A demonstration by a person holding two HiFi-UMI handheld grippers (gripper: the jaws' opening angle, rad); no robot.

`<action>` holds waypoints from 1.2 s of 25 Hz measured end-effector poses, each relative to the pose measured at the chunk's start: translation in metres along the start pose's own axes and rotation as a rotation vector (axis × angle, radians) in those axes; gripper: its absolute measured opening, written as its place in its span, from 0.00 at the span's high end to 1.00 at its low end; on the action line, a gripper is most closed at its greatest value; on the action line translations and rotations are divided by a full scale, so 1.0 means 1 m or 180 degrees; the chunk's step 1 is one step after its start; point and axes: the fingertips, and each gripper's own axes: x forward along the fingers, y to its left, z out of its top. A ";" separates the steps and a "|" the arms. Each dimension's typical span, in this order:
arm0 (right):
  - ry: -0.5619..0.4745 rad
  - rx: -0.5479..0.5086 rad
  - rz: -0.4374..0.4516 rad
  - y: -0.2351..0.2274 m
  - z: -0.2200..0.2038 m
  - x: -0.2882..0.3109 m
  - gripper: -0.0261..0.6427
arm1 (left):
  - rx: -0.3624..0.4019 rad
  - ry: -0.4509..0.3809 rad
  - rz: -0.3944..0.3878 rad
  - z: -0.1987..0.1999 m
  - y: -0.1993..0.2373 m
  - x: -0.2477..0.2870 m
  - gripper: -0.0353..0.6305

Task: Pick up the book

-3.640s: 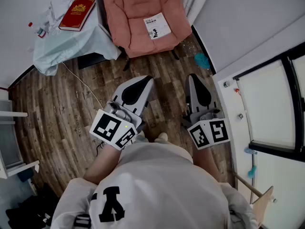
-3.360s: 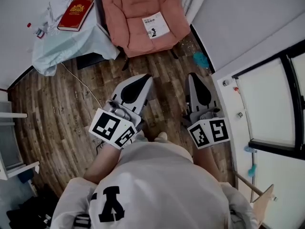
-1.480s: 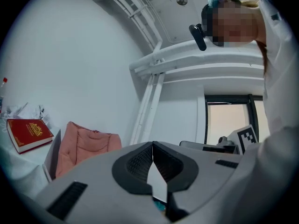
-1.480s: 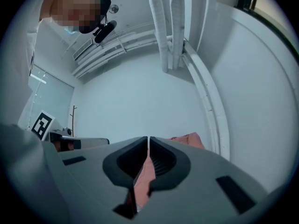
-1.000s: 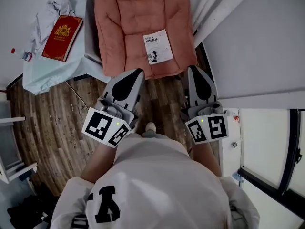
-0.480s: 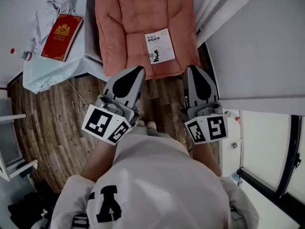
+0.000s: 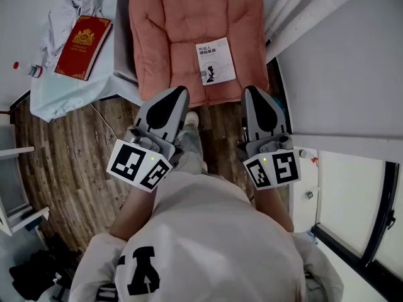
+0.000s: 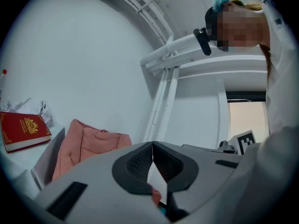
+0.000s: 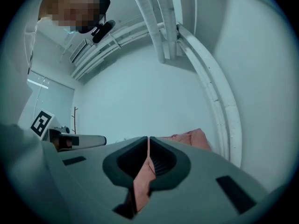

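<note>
So in the head view, a white book (image 7: 216,61) was seen lying flat on the seat of a pink chair (image 7: 182,17). It lay just ahead of the left hand-held gripper (image 7: 179,93) and the right hand-held gripper (image 7: 251,92), which were held level near the seat's front edge with neither touching the book. A red book (image 7: 82,38) was also spotted off to the left on a cloth-covered tabletop (image 7: 69,96), so which one was meant couldn't be settled for sure, though the white one looked like the target. In the left gripper view, the jaws were shown pressed together with nothing between them, the red book and chair visible beyond. Same deal in the right gripper view: jaws closed, nothing held, only pink cushion seen ahead. So basically nothing was done yet; opening, reaching, gripping and lifting were all left.
</note>
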 end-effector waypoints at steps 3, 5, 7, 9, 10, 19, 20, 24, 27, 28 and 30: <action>-0.0009 -0.0039 0.0027 -0.003 -0.001 0.021 0.91 | 0.0020 -0.0030 -0.0012 0.005 0.016 0.015 0.94; 0.0005 -0.0043 0.0053 -0.005 -0.002 0.041 0.91 | 0.0009 -0.0037 -0.0011 0.009 0.031 0.027 0.94; 0.0024 -0.0052 0.0072 -0.011 -0.004 0.064 0.91 | 0.0005 -0.0035 -0.0016 0.014 0.048 0.044 0.94; 0.0044 -0.0048 0.0061 -0.020 -0.005 0.088 0.91 | 0.0004 -0.0017 -0.0030 0.019 0.066 0.064 0.94; 0.0051 -0.0044 0.0042 -0.026 -0.005 0.101 0.91 | 0.0000 -0.0002 -0.0043 0.021 0.075 0.075 0.94; -0.0034 -0.0033 -0.0184 -0.076 0.009 0.202 0.91 | 0.0050 0.0072 -0.0275 0.049 0.140 0.166 0.94; -0.0046 -0.0033 -0.0208 -0.080 0.010 0.211 0.91 | 0.0056 0.0082 -0.0300 0.050 0.146 0.174 0.94; -0.0065 -0.0009 -0.0288 -0.095 0.006 0.238 0.91 | 0.0088 0.0152 -0.0388 0.051 0.165 0.200 0.94; -0.0034 -0.0001 -0.0331 -0.103 0.001 0.252 0.91 | 0.0075 0.0227 -0.0436 0.045 0.175 0.216 0.94; -0.0022 0.0002 -0.0347 -0.106 -0.001 0.255 0.91 | 0.0060 0.0249 -0.0452 0.043 0.177 0.220 0.94; -0.0002 0.0000 -0.0377 -0.110 -0.003 0.261 0.91 | 0.0028 0.0289 -0.0484 0.038 0.179 0.226 0.94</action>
